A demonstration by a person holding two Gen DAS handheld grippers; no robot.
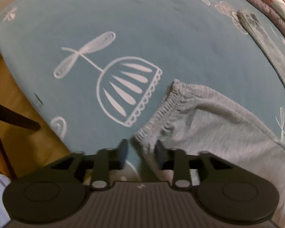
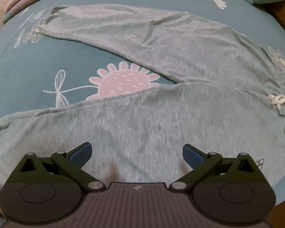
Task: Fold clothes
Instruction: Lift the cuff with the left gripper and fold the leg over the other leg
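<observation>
Grey sweatpants (image 2: pixel 161 47) lie spread on a teal bedsheet (image 2: pixel 28 72), the two legs splayed to the left and the waist with a white drawstring (image 2: pixel 279 98) at the right. My right gripper (image 2: pixel 135 152) hovers open over the nearer leg with nothing between its fingers. In the left wrist view the pants' elastic waistband (image 1: pixel 161 114) runs down to my left gripper (image 1: pixel 141 152). Its jaws stand partly apart, with the waistband's corner between them. The right finger (image 1: pixel 159 152) is against the cloth; sheet shows beside the left finger (image 1: pixel 123 152).
The sheet (image 1: pixel 142 28) carries white and pink flower prints. A rolled pink floral quilt (image 1: pixel 266 0) lies along the bed's far side. The bed's edge drops to a wooden floor (image 1: pixel 13 95) at the left, where a dark furniture leg (image 1: pixel 15 117) stands.
</observation>
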